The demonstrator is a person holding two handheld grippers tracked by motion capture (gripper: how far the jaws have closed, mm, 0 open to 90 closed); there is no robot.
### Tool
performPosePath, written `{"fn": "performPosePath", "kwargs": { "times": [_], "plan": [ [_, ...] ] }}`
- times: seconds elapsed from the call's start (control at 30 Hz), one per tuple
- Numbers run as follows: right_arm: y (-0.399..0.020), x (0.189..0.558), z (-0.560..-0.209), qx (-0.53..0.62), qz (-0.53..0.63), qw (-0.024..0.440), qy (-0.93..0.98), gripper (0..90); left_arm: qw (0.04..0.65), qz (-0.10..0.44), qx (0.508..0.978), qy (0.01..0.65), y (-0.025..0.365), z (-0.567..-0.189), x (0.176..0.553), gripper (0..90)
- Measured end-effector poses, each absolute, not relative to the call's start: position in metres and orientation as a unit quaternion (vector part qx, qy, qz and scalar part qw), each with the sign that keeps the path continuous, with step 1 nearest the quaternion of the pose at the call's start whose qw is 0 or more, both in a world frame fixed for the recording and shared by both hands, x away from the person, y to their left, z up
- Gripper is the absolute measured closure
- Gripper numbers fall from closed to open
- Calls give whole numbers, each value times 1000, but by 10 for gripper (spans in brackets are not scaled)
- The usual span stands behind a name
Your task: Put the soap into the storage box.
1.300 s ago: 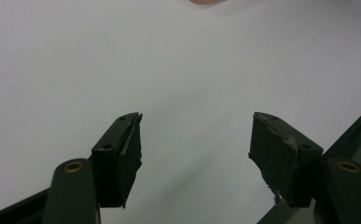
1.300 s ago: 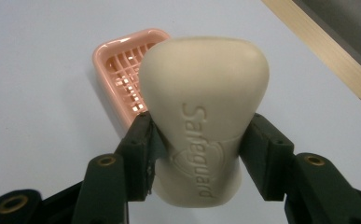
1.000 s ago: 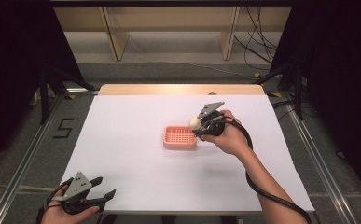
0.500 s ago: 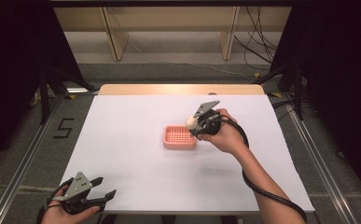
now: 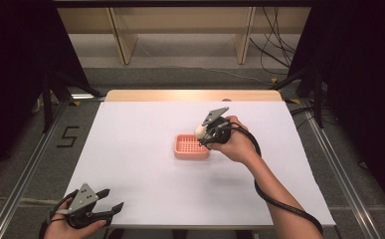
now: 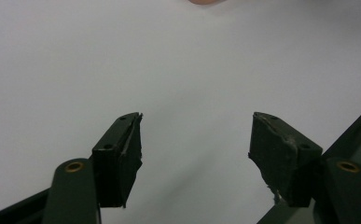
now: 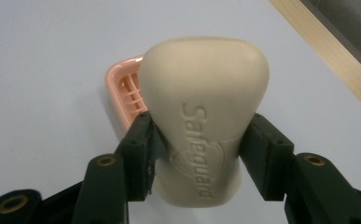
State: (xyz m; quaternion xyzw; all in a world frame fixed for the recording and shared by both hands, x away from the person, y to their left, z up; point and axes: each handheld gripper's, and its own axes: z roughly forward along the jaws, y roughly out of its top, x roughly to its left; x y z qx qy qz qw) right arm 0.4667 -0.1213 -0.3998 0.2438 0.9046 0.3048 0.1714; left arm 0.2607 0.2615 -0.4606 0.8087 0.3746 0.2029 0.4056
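- At the near left corner of the table (image 5: 140, 129) we see the left gripper (image 5: 111, 208) in a hand — jaws spread wide, nothing between them, white surface beneath.
- Near the middle lies a pink tray (image 5: 187, 148), flat on the table.
- Just right of it we see the right gripper (image 5: 203, 135), raised above the tray's right edge and pinching a cream soap (image 7: 205, 116) — stamped "Safeguard" — by its narrow waist, one jaw on each side.
- The soap is off the table, its wide end over the tray's corner.
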Motion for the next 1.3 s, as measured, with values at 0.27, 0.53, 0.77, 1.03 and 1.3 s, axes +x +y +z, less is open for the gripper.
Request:
{"fn": "performPosePath", "kwargs": {
  "times": [0.27, 0.53, 0.77, 1.03, 1.3],
  "plan": [
    [-117, 470, -401, 234, 300, 167, 910, 500, 410, 198, 804, 382, 260, -461, 259, 336],
    [-113, 471, -403, 226, 291, 165, 915, 500, 407, 198, 806, 381, 260, -460, 259, 336],
    [-109, 474, -406, 221, 291, 162, 917, 500, 407, 199, 807, 379, 261, -461, 260, 336],
    [-100, 478, -414, 215, 289, 164, 918, 500, 410, 204, 805, 376, 261, -460, 260, 336],
    [-94, 483, -417, 200, 272, 162, 927, 500, 410, 203, 806, 375, 261, -460, 260, 336]
  ]
}}
